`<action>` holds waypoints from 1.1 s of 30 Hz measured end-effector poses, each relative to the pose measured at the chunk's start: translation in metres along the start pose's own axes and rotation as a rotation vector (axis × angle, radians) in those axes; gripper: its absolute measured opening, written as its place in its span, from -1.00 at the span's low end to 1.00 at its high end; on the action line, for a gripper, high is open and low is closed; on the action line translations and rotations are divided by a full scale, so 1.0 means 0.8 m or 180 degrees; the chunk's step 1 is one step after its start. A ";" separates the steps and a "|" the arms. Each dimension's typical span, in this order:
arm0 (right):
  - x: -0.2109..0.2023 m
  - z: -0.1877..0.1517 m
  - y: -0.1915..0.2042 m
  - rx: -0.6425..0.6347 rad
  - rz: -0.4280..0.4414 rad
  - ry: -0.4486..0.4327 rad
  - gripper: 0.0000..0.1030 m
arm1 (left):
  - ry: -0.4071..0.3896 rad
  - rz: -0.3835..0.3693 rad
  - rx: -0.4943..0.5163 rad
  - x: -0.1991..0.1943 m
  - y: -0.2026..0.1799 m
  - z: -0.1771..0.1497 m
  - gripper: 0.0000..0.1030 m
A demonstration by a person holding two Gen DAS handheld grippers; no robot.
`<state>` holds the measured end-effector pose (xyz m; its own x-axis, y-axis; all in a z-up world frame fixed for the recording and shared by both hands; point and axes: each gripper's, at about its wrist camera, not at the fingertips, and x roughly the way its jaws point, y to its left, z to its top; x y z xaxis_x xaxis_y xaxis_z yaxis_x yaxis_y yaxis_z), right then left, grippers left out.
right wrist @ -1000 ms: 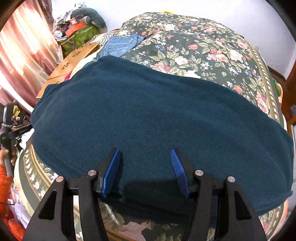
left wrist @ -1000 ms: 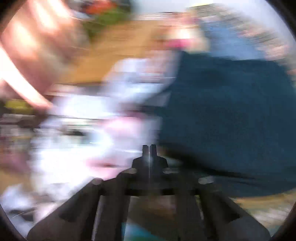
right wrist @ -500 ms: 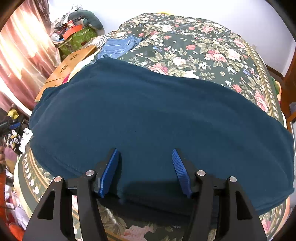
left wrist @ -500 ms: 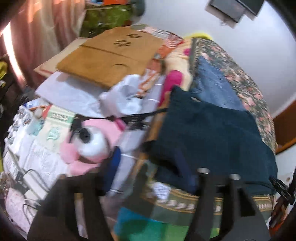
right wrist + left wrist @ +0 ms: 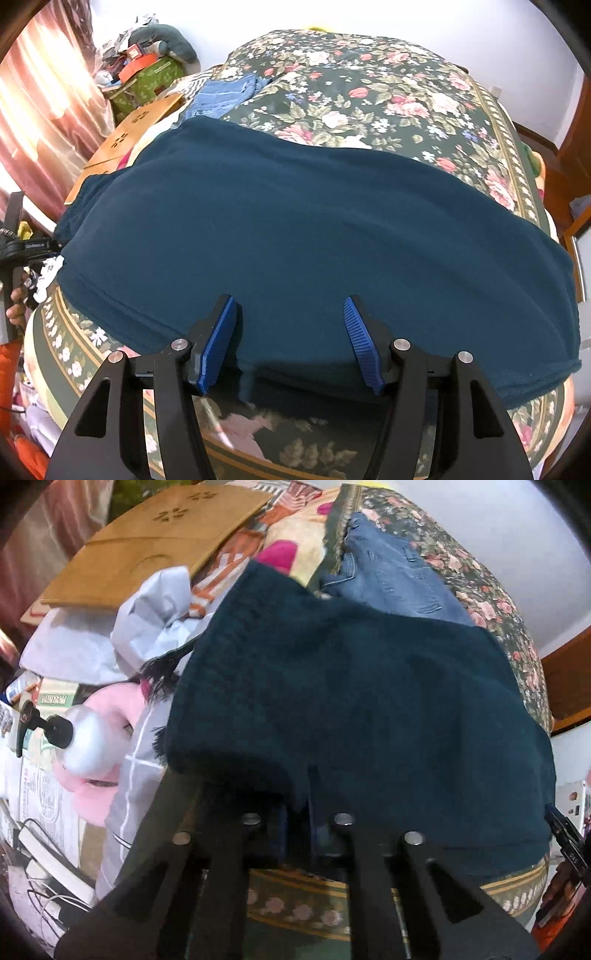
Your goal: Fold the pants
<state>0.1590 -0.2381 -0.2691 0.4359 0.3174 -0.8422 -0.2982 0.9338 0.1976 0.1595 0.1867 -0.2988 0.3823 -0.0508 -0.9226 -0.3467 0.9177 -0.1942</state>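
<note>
Where the dark teal fleece pants (image 5: 314, 236) lay flat across the floral bedspread (image 5: 373, 92), their long axis ran left to right, the near edge along the bed's near side. The left gripper (image 5: 297, 812) sat at the pants' left end, its jaws closed tight on a pinch of the near corner's fabric. The right gripper (image 5: 290, 336) hovered over the middle of that near edge, pointing steeply down, its blue pads (image 5: 218, 343) about half apart, holding nothing; whether they touched the cloth I could not tell.
</note>
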 end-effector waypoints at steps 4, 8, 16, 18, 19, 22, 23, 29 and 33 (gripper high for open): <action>-0.004 -0.002 -0.004 0.0021 -0.0032 0.0001 0.10 | -0.0250 0.0109 0.0116 -0.039 -0.009 -0.008 -0.83; -0.009 -0.007 -0.007 0.0022 -0.0055 -0.0017 0.10 | -0.0301 0.0025 0.0002 -0.059 0.009 -0.018 -0.83; -0.029 -0.023 -0.031 0.0236 -0.0122 -0.0112 0.10 | 0.0024 0.0179 0.0083 0.002 -0.006 -0.038 -0.63; -0.039 -0.032 -0.048 0.0313 -0.0207 -0.0144 0.10 | -0.0041 0.0386 0.0358 -0.010 -0.025 -0.037 -0.56; -0.044 -0.036 -0.056 0.0353 -0.0245 -0.0163 0.10 | -0.0081 0.0478 0.0478 -0.016 -0.034 -0.036 -0.46; -0.065 -0.051 -0.091 0.0543 -0.0385 -0.0258 0.10 | -0.0221 0.0576 0.0677 -0.040 -0.056 -0.032 -0.21; -0.072 -0.058 -0.106 0.0639 -0.0437 -0.0299 0.10 | -0.0298 0.0576 0.0696 -0.051 -0.063 -0.028 -0.17; -0.111 -0.097 -0.203 0.1276 -0.0706 -0.0454 0.11 | -0.0685 0.0412 0.0766 -0.087 -0.114 0.006 0.34; -0.128 -0.115 -0.257 0.1681 -0.0797 -0.0534 0.11 | -0.0648 0.0263 0.0921 -0.073 -0.167 0.025 0.45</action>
<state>0.0973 -0.4779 -0.2697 0.5792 0.0591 -0.8130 0.2735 0.9255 0.2621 0.2005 0.0750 -0.2122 0.5359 0.0811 -0.8404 -0.1379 0.9904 0.0076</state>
